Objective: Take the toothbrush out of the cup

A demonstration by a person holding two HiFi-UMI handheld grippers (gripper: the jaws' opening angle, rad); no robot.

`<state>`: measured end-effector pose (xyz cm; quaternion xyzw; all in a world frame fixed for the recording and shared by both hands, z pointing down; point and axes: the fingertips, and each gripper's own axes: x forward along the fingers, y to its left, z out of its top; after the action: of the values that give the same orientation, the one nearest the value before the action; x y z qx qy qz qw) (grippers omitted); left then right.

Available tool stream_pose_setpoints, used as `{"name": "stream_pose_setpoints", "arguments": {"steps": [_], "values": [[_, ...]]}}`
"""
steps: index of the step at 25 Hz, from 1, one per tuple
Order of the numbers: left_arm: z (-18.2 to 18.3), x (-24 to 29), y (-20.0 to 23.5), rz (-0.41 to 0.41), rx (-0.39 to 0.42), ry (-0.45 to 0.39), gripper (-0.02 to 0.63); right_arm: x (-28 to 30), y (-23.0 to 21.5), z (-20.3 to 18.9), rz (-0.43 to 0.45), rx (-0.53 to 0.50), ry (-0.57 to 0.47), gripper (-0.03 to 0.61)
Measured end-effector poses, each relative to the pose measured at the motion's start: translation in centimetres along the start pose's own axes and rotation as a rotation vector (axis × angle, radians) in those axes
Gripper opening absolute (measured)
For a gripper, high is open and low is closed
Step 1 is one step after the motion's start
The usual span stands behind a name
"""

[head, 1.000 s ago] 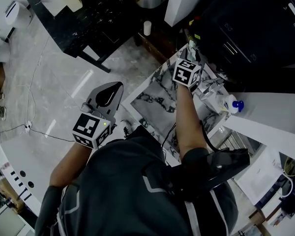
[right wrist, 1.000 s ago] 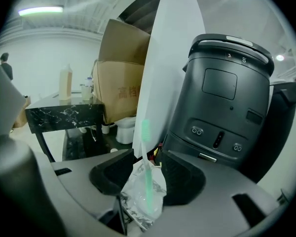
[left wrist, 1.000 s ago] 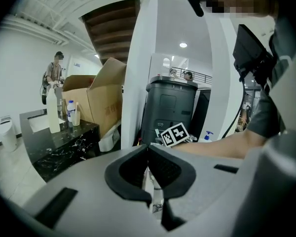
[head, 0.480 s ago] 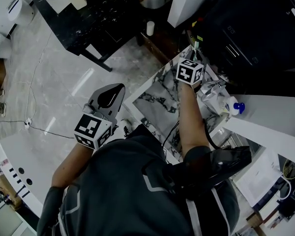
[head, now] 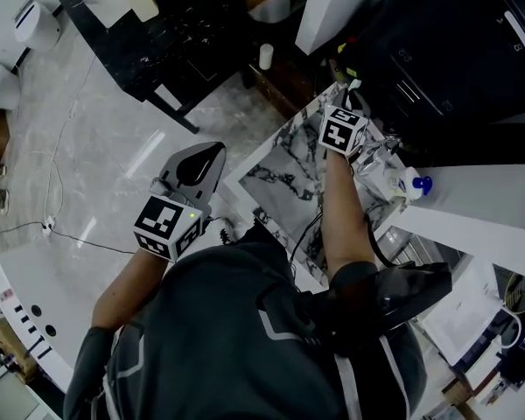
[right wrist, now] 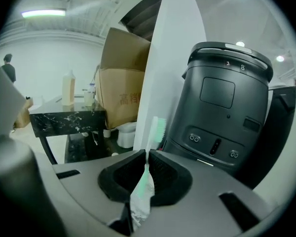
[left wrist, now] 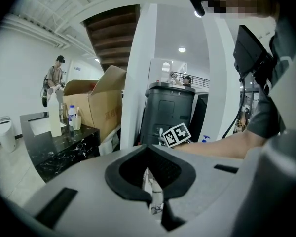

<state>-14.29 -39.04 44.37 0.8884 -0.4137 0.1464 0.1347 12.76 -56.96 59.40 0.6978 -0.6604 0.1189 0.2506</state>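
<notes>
My right gripper [head: 346, 103] reaches over the far corner of the marble counter [head: 280, 182]. Its jaws have just been closing and are now shut on a white and green toothbrush [right wrist: 156, 128]. The handle is pinched between the pads and the bristle head stands above them. Something silvery, which may be the cup [right wrist: 139, 210], shows low in the slit under the right gripper [right wrist: 147, 154]. In the head view the cup is hidden and only the toothbrush tip [head: 353, 84] shows. My left gripper [head: 201, 160] hangs over the floor, shut on nothing, and in its own view the left gripper [left wrist: 149, 154] looks toward the counter.
A white bottle with a blue cap [head: 409, 182] and a shiny tap [head: 374, 154] stand on the counter right of my right hand. A big black machine [right wrist: 227, 107] and a white pillar [right wrist: 175, 43] rise just behind it. A black marble table [head: 175, 24] and a cardboard box [right wrist: 121, 90] stand farther off.
My right gripper has lifted slightly at the counter corner, with the toothbrush tip still showing beyond it. My left gripper has stayed where it was.
</notes>
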Motion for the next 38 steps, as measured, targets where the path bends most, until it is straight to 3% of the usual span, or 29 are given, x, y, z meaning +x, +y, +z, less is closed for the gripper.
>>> {"name": "stream_pose_setpoints", "arguments": {"steps": [8,15,23,31,38], "values": [[2.0,-0.6,-0.9,-0.046,0.038,-0.064,0.009,-5.0,0.3,3.7,0.033,0.013,-0.117,0.046],[4.1,-1.3,-1.6,-0.097,0.054,-0.129,0.009,-11.5,-0.3,8.0,0.086,0.088,-0.227,0.044],[6.3,-1.5,-1.9,-0.135,0.067,-0.187,0.009,-18.1,-1.6,11.5,0.099,0.079,-0.331,0.044],[10.2,-1.5,-1.5,-0.142,0.076,-0.262,0.009,-25.3,-1.6,15.1,0.197,0.074,-0.437,0.044],[13.7,-1.6,-2.3,-0.147,0.106,-0.307,0.008,-29.9,-2.6,16.6,0.228,0.067,-0.48,0.044]]}}
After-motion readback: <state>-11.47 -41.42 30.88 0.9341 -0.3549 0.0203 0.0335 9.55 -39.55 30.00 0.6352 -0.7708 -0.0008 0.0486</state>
